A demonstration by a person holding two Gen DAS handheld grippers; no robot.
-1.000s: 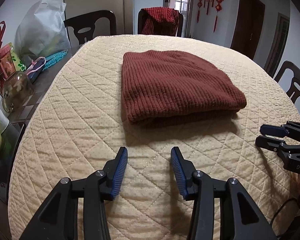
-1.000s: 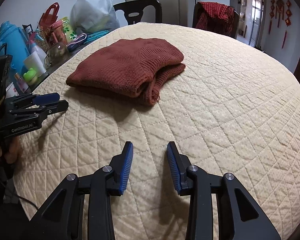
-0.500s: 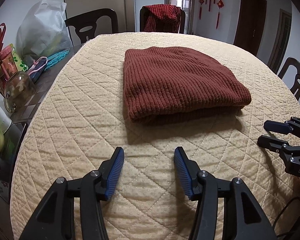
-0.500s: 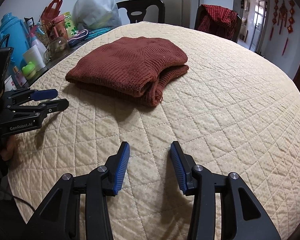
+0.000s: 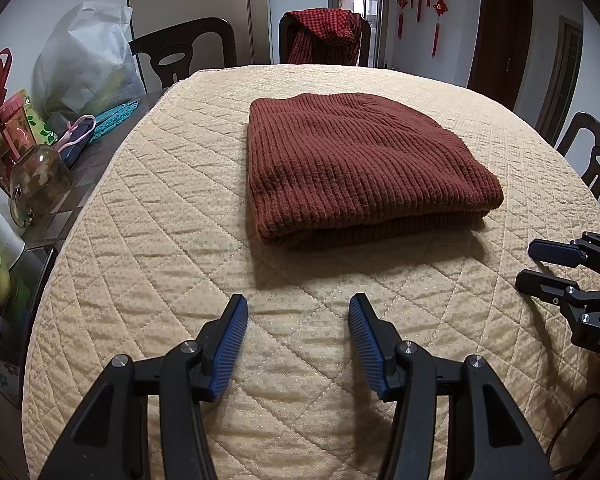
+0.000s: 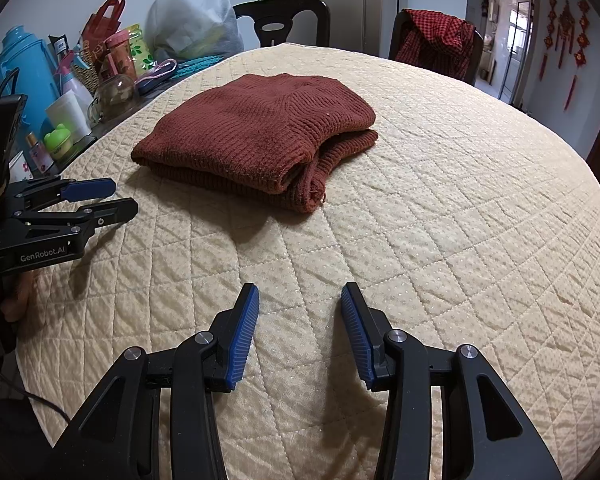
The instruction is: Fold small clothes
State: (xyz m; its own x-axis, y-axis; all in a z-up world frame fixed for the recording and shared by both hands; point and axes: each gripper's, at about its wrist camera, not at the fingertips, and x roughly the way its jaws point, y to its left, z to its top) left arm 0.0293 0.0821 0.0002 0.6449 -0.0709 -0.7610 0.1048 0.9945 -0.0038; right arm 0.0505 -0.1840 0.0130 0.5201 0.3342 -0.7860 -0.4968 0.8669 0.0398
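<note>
Rust-red ribbed knit sweater lies folded in layers mid-surface on the quilted cream cover. Your left gripper and right gripper hover near it, fingers released, empty. Fold looks finished; next, square the loose right edge or set it aside.

left gripper: black frame, blue ribbed pads, silver screws, white "GenRobot.AI" lettering, black cable | right gripper: same build, "DAS" lettering | hand: bare skin
</note>
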